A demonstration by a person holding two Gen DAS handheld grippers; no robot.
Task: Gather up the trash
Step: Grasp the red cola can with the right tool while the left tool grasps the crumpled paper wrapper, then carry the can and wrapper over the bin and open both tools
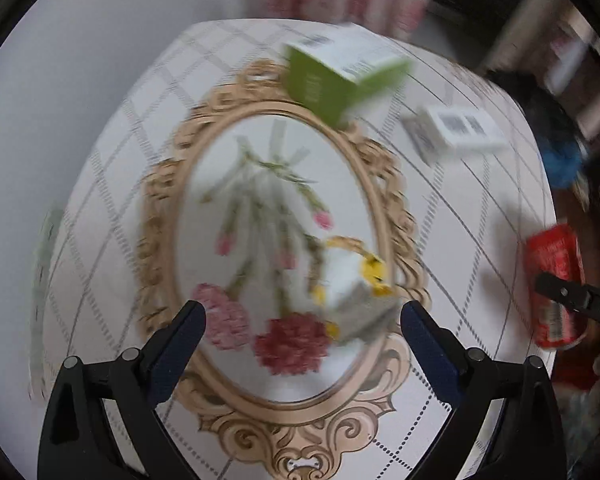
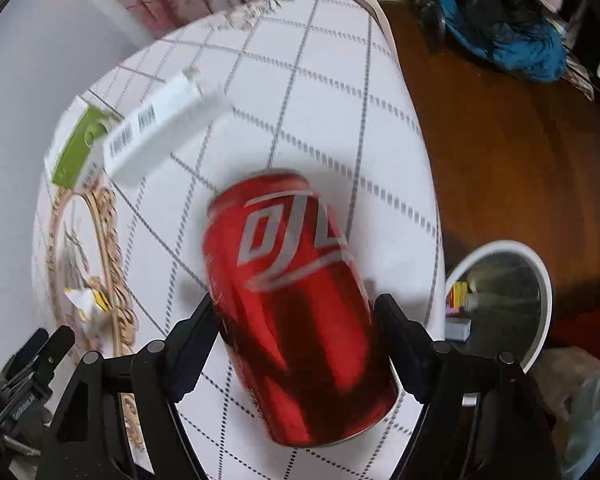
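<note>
A red soda can (image 2: 292,300) sits between the fingers of my right gripper (image 2: 296,314), which is shut on its sides above the table's right part. In the left wrist view the same red can (image 1: 554,280) shows at the table's right edge. My left gripper (image 1: 304,314) is open low over the table. A crumpled white and yellow wrapper (image 1: 356,288) lies between its fingers, nearer the right one. A green and white box (image 1: 336,76) and a white barcode box (image 1: 456,130) lie farther back.
The round table has a white checked cloth (image 2: 320,100) with a gold oval flower print (image 1: 276,240). A white round bin (image 2: 500,300) holding some trash stands on the brown floor right of the table. A blue and black bundle (image 2: 512,36) lies farther away.
</note>
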